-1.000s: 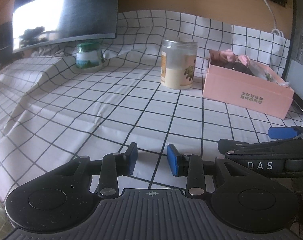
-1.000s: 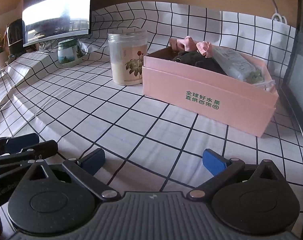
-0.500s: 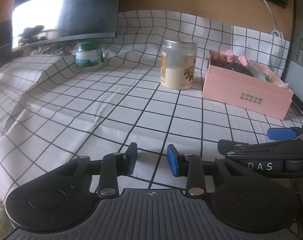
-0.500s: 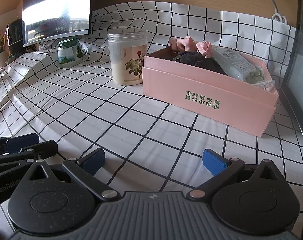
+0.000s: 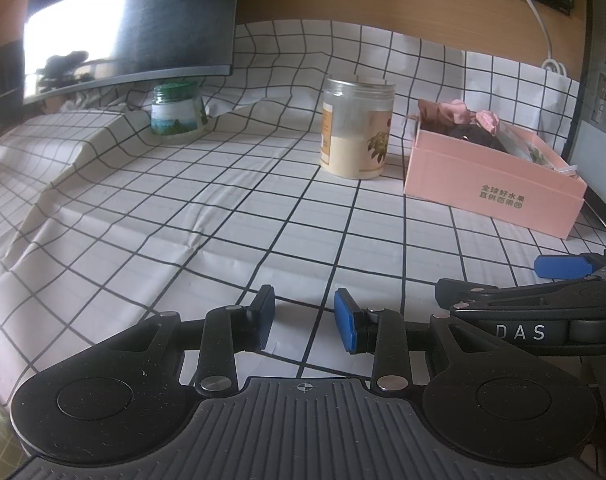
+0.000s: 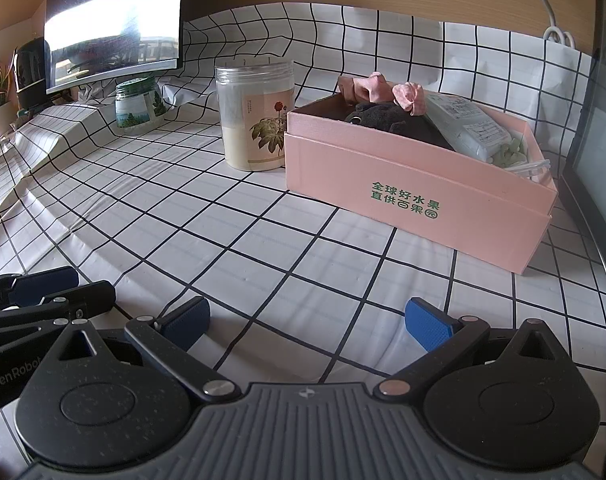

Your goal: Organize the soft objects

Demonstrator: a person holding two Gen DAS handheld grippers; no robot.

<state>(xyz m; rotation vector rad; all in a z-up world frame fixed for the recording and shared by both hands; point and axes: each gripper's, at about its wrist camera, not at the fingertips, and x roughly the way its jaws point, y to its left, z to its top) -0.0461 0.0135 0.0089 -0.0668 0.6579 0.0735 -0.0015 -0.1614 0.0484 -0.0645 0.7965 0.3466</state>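
A pink box (image 6: 419,188) stands on the checked cloth at the right; it also shows in the left wrist view (image 5: 491,192). Inside lie a dark plush toy (image 6: 391,122), pink soft items (image 6: 387,90) and a pale wipes pack (image 6: 467,128). My right gripper (image 6: 307,322) is open wide and empty, low over the cloth in front of the box. My left gripper (image 5: 305,320) is open with a narrow gap, empty, to the left of the right gripper (image 5: 563,268).
A tall clear jar (image 6: 257,114) with cream contents stands just left of the box. A small green-lidded jar (image 6: 139,106) sits further left under a monitor (image 6: 115,20). The cloth rises over a step at the left. A white cable (image 6: 551,12) hangs at the back right.
Both grippers have drifted slightly back from the box; the view barely shifts. Jaw openings are unchanged.
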